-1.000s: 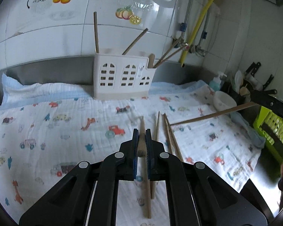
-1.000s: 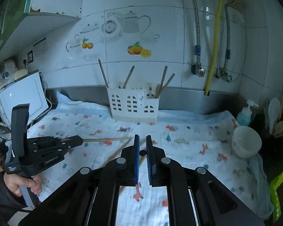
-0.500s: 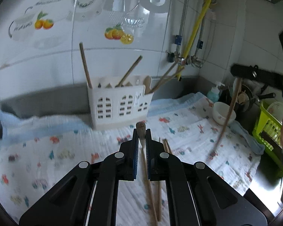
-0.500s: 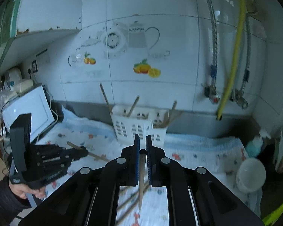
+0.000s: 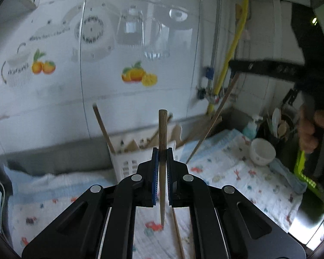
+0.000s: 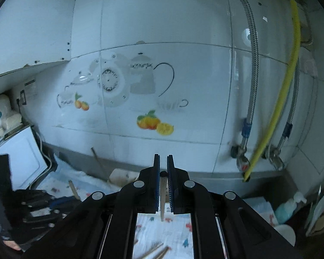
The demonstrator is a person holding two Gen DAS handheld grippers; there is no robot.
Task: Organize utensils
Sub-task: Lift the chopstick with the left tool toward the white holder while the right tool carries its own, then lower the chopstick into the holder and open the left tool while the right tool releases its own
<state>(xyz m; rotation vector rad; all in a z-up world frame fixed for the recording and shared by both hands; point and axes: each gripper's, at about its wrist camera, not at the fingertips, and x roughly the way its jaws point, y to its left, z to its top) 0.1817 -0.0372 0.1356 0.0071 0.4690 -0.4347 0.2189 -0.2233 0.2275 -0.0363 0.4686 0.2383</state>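
My left gripper (image 5: 162,152) is shut on a wooden chopstick (image 5: 162,129), which stands almost upright with its lower tip above the printed cloth (image 5: 237,177). Right behind it is the white utensil caddy (image 5: 127,164) with several sticks in it. My right gripper (image 6: 163,160) is shut on another chopstick (image 6: 162,200) that hangs down between its fingers. From the left wrist view that stick (image 5: 211,123) slants down toward the caddy's right side. In the right wrist view the caddy (image 6: 123,176) is mostly hidden behind the fingers.
Loose chopsticks (image 6: 155,250) lie on the cloth below. A white bowl (image 5: 261,151), a soap bottle (image 5: 250,127) and a green basket (image 5: 302,168) stand to the right. A white appliance (image 6: 21,157) sits at the left, pipes and a yellow hose (image 6: 278,112) on the tiled wall.
Both grippers have risen and moved toward the caddy and wall, lifting their chopsticks off the cloth. Each stick has swung from lying to nearly upright.
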